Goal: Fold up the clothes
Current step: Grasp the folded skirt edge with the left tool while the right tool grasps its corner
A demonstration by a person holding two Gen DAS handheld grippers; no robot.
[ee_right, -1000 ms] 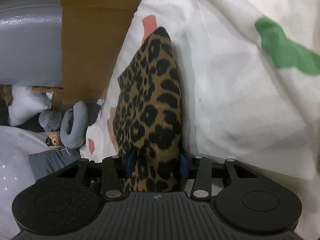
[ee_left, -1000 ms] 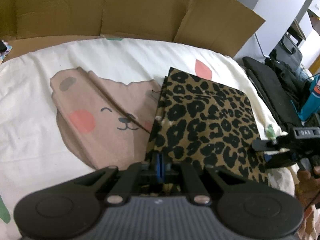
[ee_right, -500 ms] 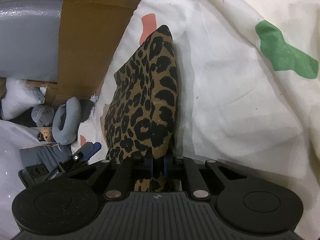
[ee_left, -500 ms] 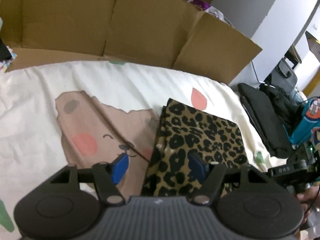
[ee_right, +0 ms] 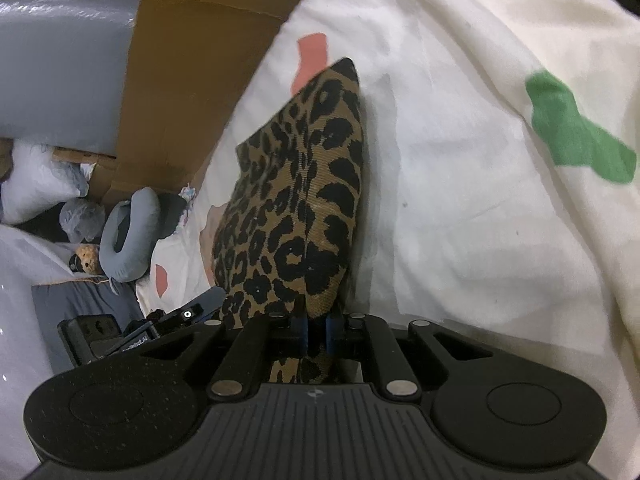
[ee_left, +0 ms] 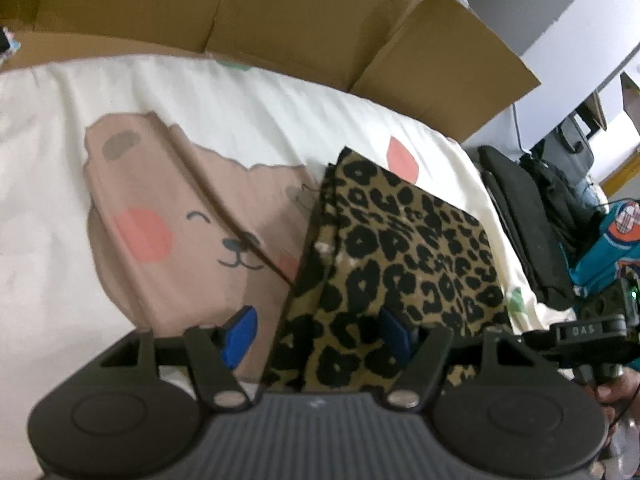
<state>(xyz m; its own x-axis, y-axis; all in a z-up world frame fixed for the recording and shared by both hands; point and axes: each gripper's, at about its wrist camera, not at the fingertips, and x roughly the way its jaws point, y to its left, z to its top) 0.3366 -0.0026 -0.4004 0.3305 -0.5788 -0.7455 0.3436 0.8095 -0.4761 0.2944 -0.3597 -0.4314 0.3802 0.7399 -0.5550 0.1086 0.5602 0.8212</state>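
A folded leopard-print garment (ee_left: 400,240) lies on the cream bear-print sheet (ee_left: 180,220). In the left wrist view my left gripper (ee_left: 316,336) hovers over the garment's near left corner. Its blue pads (ee_left: 240,334) stand wide apart and are closing, with the cloth's edge between them but not pressed. In the right wrist view my right gripper (ee_right: 316,330) is shut on the leopard garment (ee_right: 300,200), pinching its near edge so the cloth rises in a ridge. The right gripper's body (ee_left: 580,332) shows at the left view's right edge.
A flattened cardboard box (ee_left: 280,20) stands behind the sheet. Black bags (ee_left: 520,220) and teal fabric (ee_left: 616,248) lie off the bed's right side. A grey neck pillow (ee_right: 128,232) and white bags (ee_right: 36,176) sit beyond the bed's edge.
The left gripper's jaws went from shut to wide apart and let the garment's corner go. The right gripper's jaws closed on the garment's edge.
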